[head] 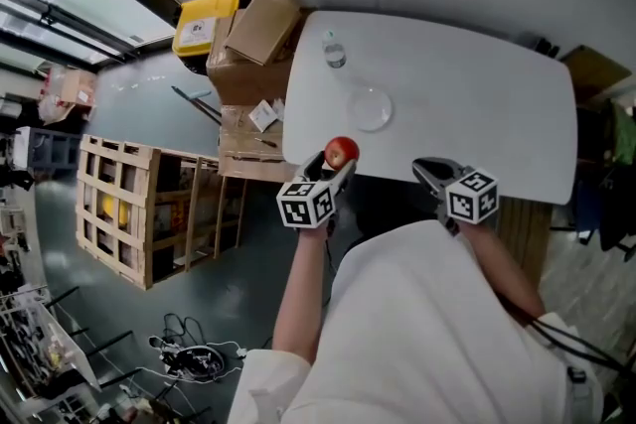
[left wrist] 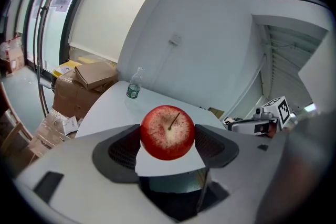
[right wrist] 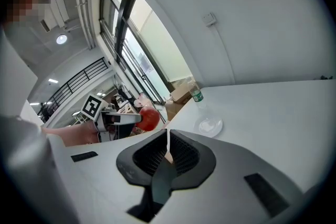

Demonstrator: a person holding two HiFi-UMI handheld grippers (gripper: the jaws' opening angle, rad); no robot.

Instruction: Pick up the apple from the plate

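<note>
A red apple [head: 341, 152] sits clamped between the jaws of my left gripper [head: 338, 164], which is shut on it and holds it in the air just off the near edge of the white table [head: 477, 104]. In the left gripper view the apple [left wrist: 168, 132] fills the gap between both pads, stem facing the camera. A clear glass plate [head: 369, 107] lies bare on the table beyond it. My right gripper [head: 429, 172] hovers at the table's near edge, shut with nothing in it. The right gripper view shows its pads together [right wrist: 167, 147], the plate [right wrist: 208, 125] and the apple [right wrist: 149, 119] off to the left.
A small water bottle [head: 334, 51] stands at the table's far left corner. Cardboard boxes [head: 260, 27] and a yellow container [head: 205, 23] are stacked beside the table on the left. A wooden crate [head: 149, 209] stands on the floor lower left.
</note>
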